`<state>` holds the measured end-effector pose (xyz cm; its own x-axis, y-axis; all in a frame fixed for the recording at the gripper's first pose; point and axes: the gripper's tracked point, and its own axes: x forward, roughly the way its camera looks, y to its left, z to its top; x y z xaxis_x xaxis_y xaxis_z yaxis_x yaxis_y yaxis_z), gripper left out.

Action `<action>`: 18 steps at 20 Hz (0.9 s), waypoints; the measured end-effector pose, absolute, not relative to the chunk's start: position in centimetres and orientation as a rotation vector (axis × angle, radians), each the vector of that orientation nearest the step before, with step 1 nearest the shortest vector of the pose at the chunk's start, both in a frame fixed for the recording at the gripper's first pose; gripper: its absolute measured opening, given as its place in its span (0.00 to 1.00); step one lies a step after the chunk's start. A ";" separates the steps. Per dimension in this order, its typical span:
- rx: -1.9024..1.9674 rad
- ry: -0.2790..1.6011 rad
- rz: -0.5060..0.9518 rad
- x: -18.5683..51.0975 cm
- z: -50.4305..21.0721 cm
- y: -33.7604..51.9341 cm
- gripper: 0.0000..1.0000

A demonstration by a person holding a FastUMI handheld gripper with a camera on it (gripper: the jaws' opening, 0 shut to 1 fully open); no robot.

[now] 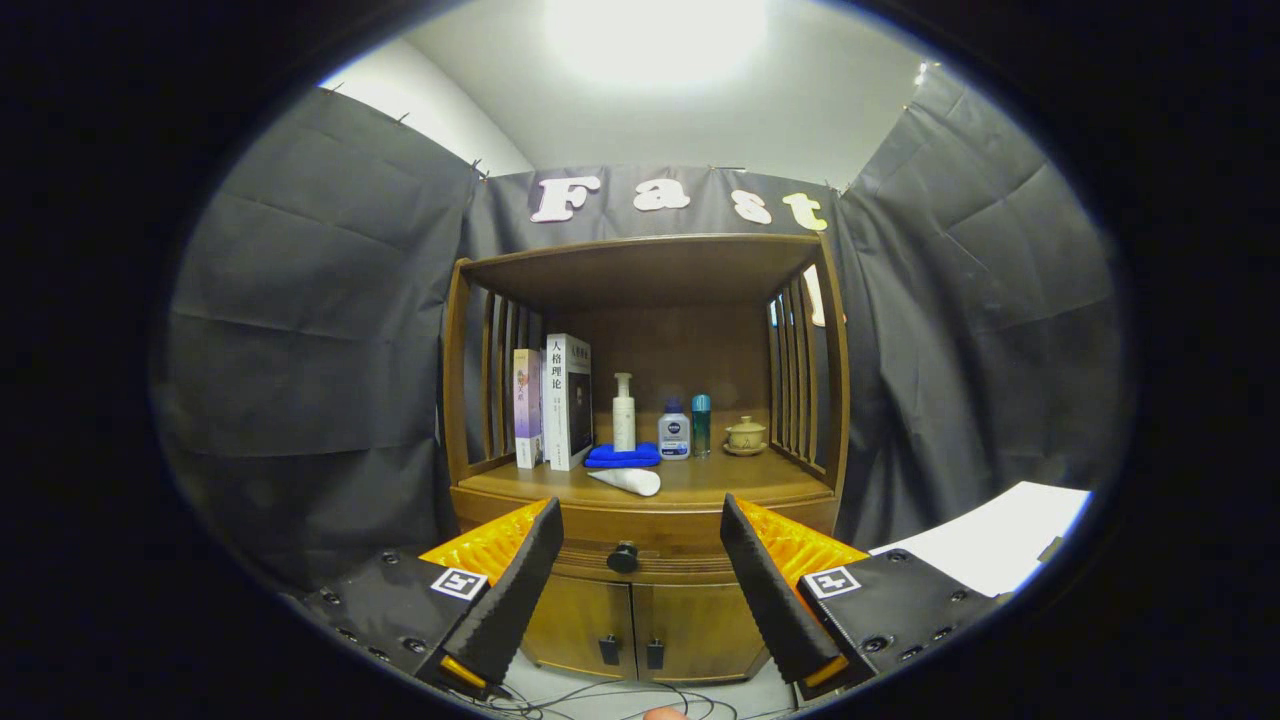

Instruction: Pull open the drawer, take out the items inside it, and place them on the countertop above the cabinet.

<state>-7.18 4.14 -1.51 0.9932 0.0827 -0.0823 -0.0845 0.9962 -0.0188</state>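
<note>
On the countertop [700,485]: two books [555,402], three bottles [660,420], one lidded cup [745,435], one blue cloth [622,457], one white tube [628,481]. My gripper [640,535] has its fingers spread wide, holding nothing. Drawer [640,540] shut, contents hidden; its single dark knob [622,557] sits between my fingers, beyond the tips. Two cabinet doors [640,635] below, each with one handle

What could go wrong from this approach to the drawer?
The open gripper is lined up with the small round drawer knob, which its fingers might slip off. The countertop already holds a blue cloth, white tube, bottles and a lidded cup, so placed items may knock them.
</note>
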 end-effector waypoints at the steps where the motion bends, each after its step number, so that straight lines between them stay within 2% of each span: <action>1: -0.019 0.086 0.092 -7.4 -1.7 4.3 0.99; 18: 0.026 0.082 0.108 -8.0 -1.1 4.3 0.98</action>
